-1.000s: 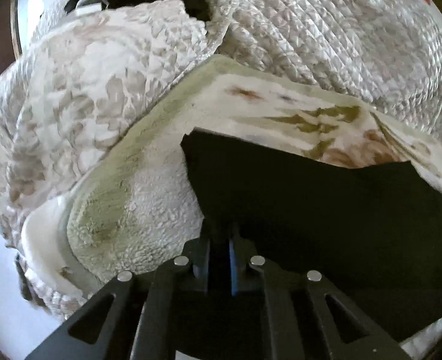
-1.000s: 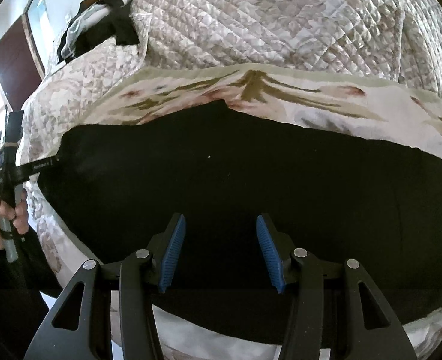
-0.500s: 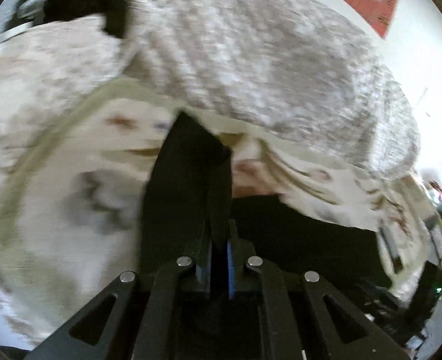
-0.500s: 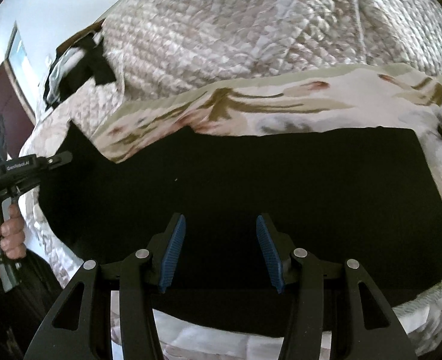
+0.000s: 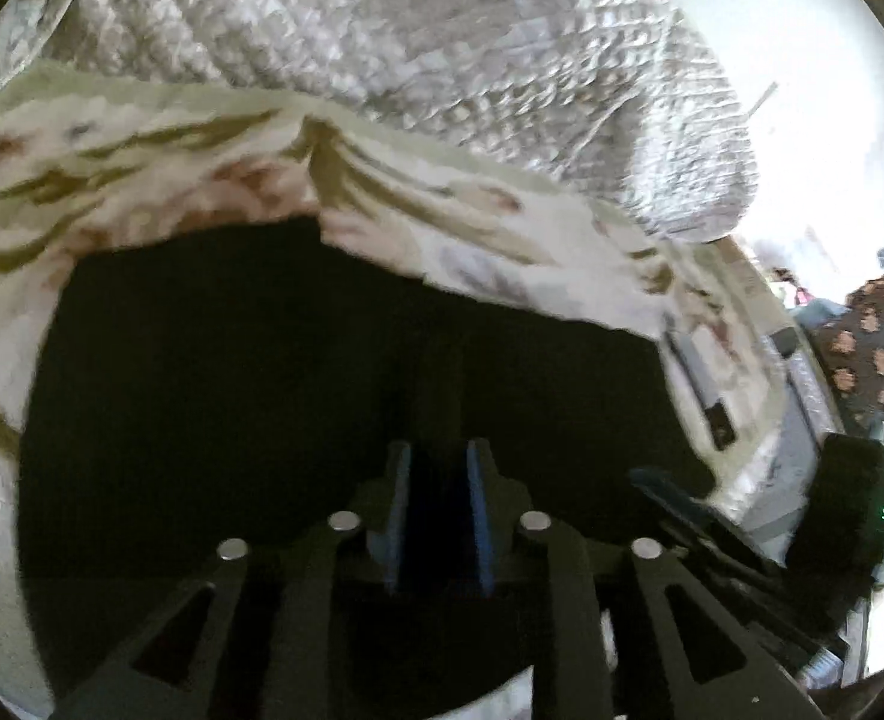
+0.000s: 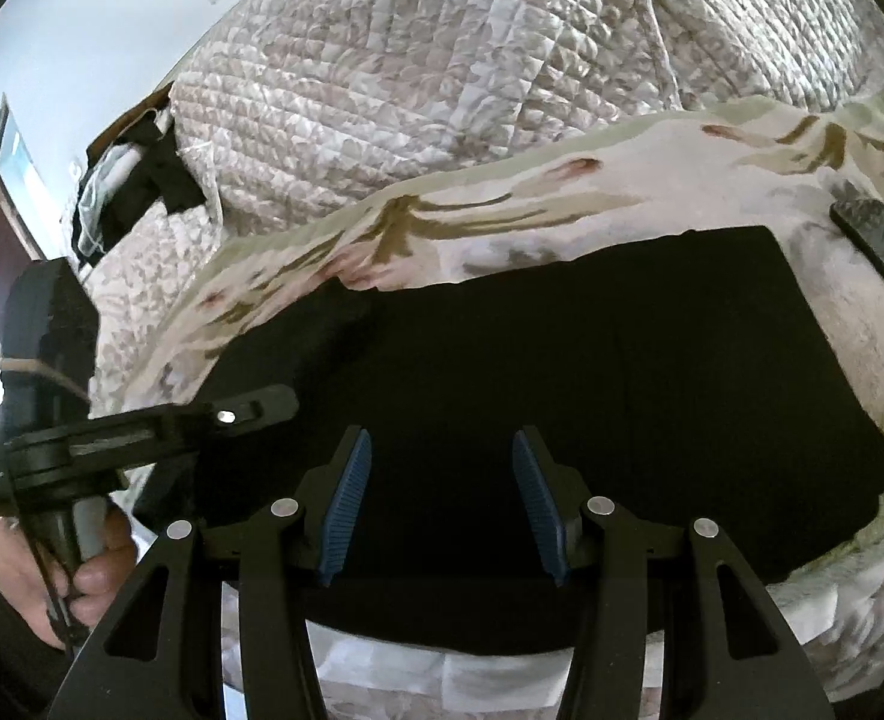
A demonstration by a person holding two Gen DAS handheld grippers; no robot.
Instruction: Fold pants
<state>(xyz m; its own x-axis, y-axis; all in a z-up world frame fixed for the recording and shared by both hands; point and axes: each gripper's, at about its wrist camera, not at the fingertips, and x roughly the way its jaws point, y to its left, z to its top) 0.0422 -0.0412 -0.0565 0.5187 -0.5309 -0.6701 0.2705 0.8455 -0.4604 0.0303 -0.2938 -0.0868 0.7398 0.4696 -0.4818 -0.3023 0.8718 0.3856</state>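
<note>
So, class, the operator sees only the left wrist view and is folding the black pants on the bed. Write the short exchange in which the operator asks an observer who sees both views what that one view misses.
Operator: My picture is blurred at the right. Are the right tongs holding the pants?
Observer: No. The right tongs are open, with nothing pinched between their blue pads, and they point at the middle of the pants.
Operator: Is any other dark clothing on the bed that I could mistake for them?
Observer: Yes. A heap of black clothes lies at the far left, beside the quilt and well apart from the pants.
</note>
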